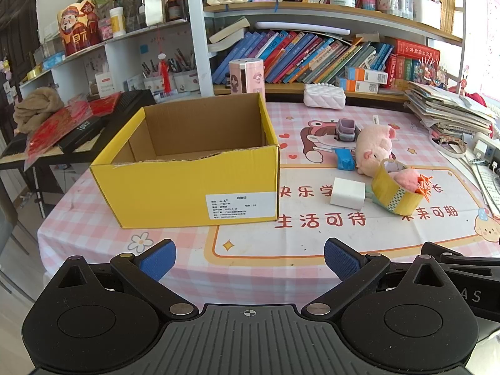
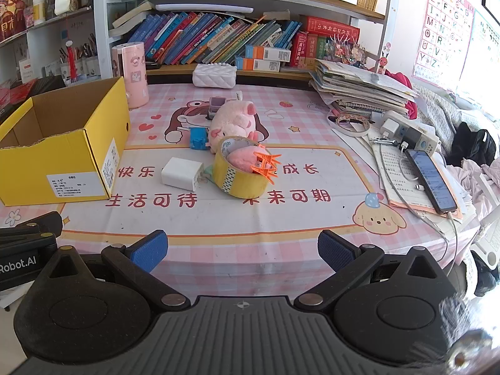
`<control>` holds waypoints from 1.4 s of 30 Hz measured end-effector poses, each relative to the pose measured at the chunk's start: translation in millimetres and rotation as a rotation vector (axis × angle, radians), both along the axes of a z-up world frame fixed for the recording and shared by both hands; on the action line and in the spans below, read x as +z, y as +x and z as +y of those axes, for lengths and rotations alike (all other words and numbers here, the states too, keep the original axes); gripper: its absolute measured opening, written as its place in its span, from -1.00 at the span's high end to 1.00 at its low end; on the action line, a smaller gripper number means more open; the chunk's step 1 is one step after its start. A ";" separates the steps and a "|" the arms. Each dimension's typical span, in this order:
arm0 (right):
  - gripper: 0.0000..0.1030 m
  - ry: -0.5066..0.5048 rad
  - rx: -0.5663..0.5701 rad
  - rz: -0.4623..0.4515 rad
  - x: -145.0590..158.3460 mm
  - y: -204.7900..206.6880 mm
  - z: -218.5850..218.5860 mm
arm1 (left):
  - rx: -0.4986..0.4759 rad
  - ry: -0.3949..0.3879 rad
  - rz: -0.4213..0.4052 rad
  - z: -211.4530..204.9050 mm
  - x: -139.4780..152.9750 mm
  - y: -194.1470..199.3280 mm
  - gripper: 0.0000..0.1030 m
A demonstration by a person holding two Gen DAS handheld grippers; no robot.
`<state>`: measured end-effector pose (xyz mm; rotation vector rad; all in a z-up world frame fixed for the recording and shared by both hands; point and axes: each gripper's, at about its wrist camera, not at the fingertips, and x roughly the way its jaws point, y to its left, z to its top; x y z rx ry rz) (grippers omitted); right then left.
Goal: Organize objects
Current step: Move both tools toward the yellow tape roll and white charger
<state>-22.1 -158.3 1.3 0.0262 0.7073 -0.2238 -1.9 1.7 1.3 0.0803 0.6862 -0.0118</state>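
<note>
An empty yellow cardboard box [image 1: 193, 184] [image 2: 62, 162] stands on the left of the table. To its right lies a cluster: a white charger block [image 1: 347, 193] [image 2: 181, 173], a yellow tape roll [image 1: 395, 193] [image 2: 240, 175] with a pink thing and an orange clip [image 2: 265, 164] inside, a pink plush pig [image 1: 373, 148] [image 2: 232, 122], a blue object [image 1: 343, 158] [image 2: 197, 137] and a purple watch [image 1: 347, 129] [image 2: 216, 106]. My left gripper [image 1: 250, 259] hovers open at the table's near edge, in front of the box. My right gripper [image 2: 242, 250] is open too, in front of the tape roll.
A pink cylinder [image 2: 132, 75] and a white quilted pouch [image 2: 214, 75] stand at the back. Stacked papers [image 2: 359, 90], a power strip [image 2: 409, 132] and a phone [image 2: 432, 181] on cables crowd the right side. Bookshelves [image 2: 237, 40] rise behind. The table [image 2: 281, 218] edge is near.
</note>
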 end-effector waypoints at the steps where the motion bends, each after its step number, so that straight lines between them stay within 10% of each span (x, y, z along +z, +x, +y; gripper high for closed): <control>1: -1.00 0.000 0.000 0.001 0.1 0.2 0.0 | 0.000 0.000 0.000 0.0 0.0 0.0 -0.98; 42: -1.00 -0.004 -0.007 0.022 -6.8 3.0 -3.2 | -0.044 -0.019 0.029 5.4 -4.3 14.8 -0.98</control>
